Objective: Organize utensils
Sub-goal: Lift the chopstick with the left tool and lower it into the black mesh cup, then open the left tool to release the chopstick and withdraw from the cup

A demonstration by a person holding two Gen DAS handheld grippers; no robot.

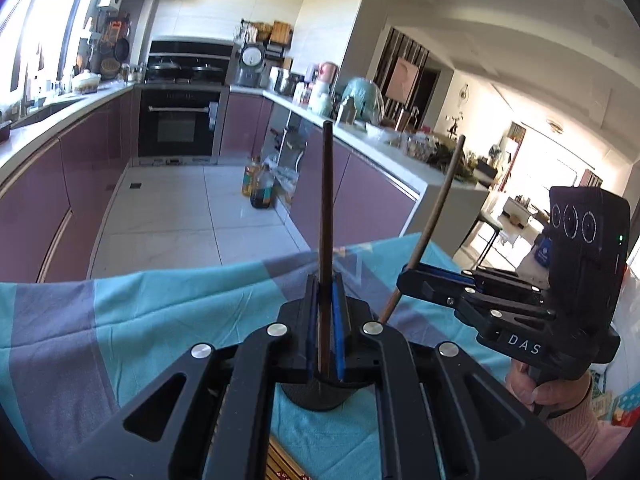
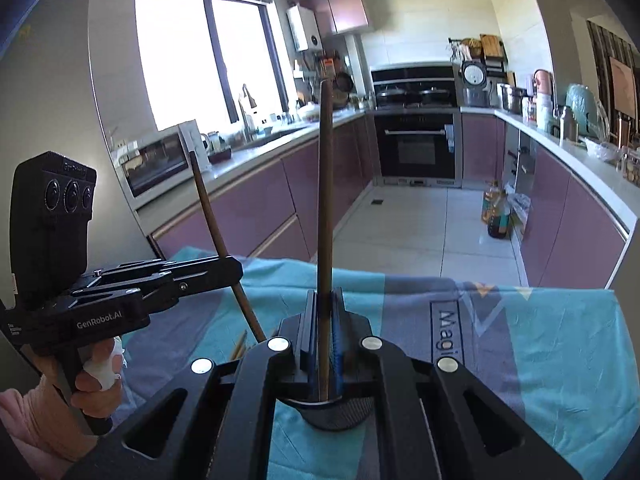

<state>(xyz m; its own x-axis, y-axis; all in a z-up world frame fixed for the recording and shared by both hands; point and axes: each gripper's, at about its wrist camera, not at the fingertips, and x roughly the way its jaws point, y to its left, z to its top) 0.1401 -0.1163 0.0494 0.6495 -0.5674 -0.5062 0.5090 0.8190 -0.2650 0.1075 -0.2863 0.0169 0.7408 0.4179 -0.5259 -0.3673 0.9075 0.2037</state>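
Note:
My left gripper [image 1: 325,282] is shut on a dark brown chopstick [image 1: 326,200] that stands almost upright between its blue pads. The stick's lower end reaches the mouth of a black mesh holder cup [image 1: 320,396] on the teal and grey cloth [image 1: 160,320]. To the right, my right gripper [image 1: 404,276] is shut on a second chopstick [image 1: 440,208], which leans right. In the right wrist view, the right gripper [image 2: 325,296] grips its chopstick [image 2: 326,200] over the cup [image 2: 340,414]. The left gripper [image 2: 236,266] holds its leaning chopstick [image 2: 210,212] at the left.
Loose chopstick tips [image 2: 240,348] lie on the cloth [image 2: 560,340] left of the cup. A striped bamboo piece [image 1: 280,464] shows at the near edge. Beyond the table's far edge is tiled floor with oil bottles [image 1: 260,188] and purple cabinets [image 1: 360,200]. A person's hands hold both grippers.

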